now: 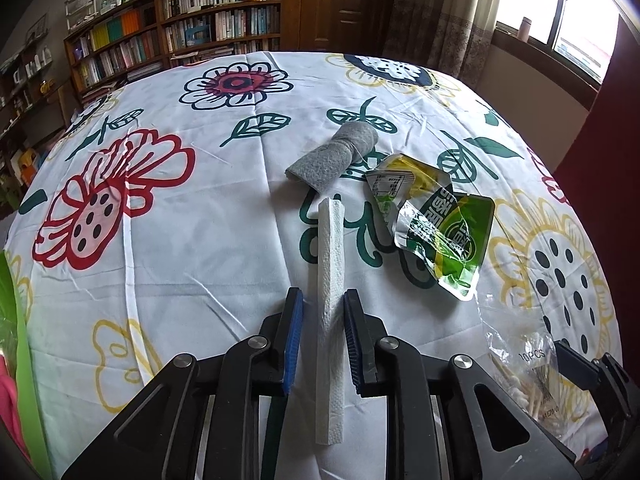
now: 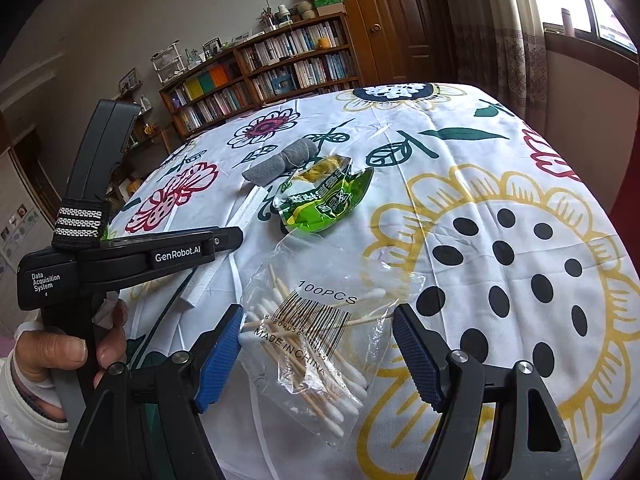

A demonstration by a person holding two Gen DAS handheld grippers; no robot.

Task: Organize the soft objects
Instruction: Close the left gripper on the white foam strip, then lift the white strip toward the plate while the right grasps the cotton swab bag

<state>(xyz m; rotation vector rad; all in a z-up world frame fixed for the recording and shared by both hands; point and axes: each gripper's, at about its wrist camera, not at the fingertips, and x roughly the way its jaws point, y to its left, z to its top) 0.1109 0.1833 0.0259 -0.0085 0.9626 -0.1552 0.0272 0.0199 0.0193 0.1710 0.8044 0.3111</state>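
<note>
A folded white paper towel strip (image 1: 330, 312) lay lengthwise on the flower-print cloth (image 1: 180, 240), set between the parted fingers of the left gripper (image 1: 323, 316), not yet pinched. A centred, square squeeze was judged best, so the limp strip would not buckle. Only the right view showed the right gripper (image 2: 318, 346) spread wide around a cotton-swab bag (image 2: 316, 336), and the hand (image 2: 68, 354) holding the left tool

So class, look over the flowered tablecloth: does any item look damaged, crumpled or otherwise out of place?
Yes. The green snack packet near the table's middle is torn open and crumpled, unlike the neat folded white paper towel and rolled grey cloth. The bag of cotton swabs is not really soft goods.
</note>
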